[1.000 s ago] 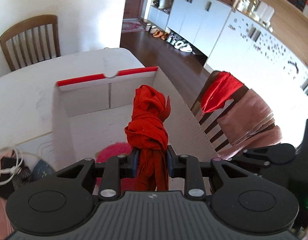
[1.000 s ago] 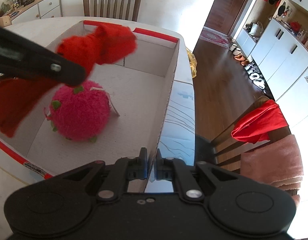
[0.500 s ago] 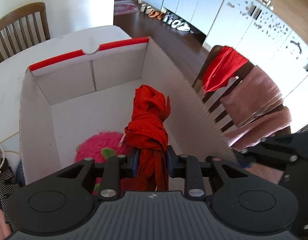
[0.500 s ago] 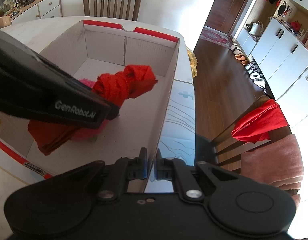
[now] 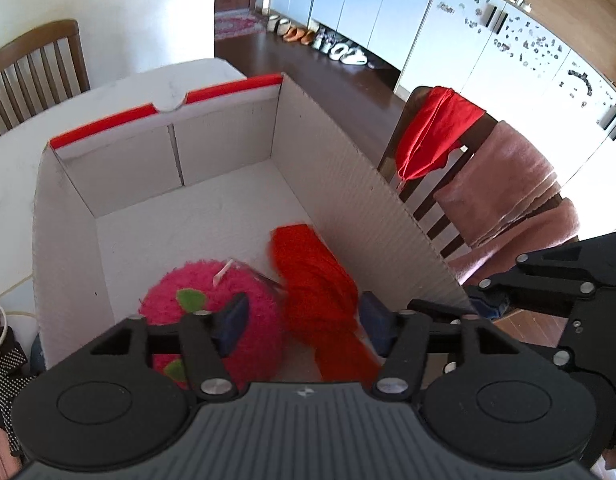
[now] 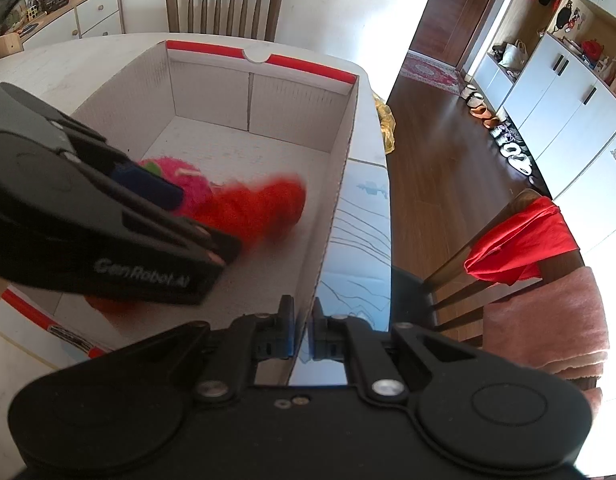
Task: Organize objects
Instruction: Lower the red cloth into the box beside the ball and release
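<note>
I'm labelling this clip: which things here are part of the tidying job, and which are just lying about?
Part of the job:
- white box
- red cloth dropping from the opening left claw
- pink fluffy toy in the box
- right claw, clamped on the box wall

Lying about:
- chair with red garment
- pink towel
- shoes

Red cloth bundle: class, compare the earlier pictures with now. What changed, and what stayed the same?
The left claw came down into the cardboard box and its jaws are opening; the red cloth bundle, clamped upright before, now lies beside the pink plush toy. The right claw stayed shut at the box wall; the toy stayed put.
</note>
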### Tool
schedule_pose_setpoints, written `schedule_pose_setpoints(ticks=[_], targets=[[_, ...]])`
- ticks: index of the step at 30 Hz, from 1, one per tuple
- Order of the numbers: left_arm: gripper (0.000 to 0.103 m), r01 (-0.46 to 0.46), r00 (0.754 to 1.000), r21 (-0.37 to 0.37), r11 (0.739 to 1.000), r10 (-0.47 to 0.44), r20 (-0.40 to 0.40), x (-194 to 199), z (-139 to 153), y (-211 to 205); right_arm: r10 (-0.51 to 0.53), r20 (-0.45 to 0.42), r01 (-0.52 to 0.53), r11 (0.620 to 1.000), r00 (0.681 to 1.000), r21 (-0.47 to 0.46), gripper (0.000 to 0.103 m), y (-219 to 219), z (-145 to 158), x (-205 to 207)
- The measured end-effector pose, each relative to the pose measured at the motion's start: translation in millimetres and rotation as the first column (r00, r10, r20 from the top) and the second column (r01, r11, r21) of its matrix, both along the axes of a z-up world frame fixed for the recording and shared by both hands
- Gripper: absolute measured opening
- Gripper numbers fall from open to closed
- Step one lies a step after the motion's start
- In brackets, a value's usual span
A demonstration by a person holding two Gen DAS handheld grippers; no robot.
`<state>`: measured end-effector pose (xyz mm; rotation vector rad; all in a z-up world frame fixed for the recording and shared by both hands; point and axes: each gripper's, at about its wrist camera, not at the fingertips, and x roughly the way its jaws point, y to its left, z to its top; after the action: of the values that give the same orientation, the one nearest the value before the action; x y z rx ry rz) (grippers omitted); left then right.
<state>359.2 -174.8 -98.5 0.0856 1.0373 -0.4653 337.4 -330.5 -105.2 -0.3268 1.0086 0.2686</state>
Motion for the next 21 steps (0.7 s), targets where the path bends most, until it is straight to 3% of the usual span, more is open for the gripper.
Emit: schedule_pose_setpoints(ticks=[21], targets=[[0.061,-0.06,0.993,-0.008,0.998,0.061,0.104,-31.6,50.2,41.2,0.001,-0.003,-0.001,1.0,1.0,-0.005,0.006,-3.3,1.9,-0.7]])
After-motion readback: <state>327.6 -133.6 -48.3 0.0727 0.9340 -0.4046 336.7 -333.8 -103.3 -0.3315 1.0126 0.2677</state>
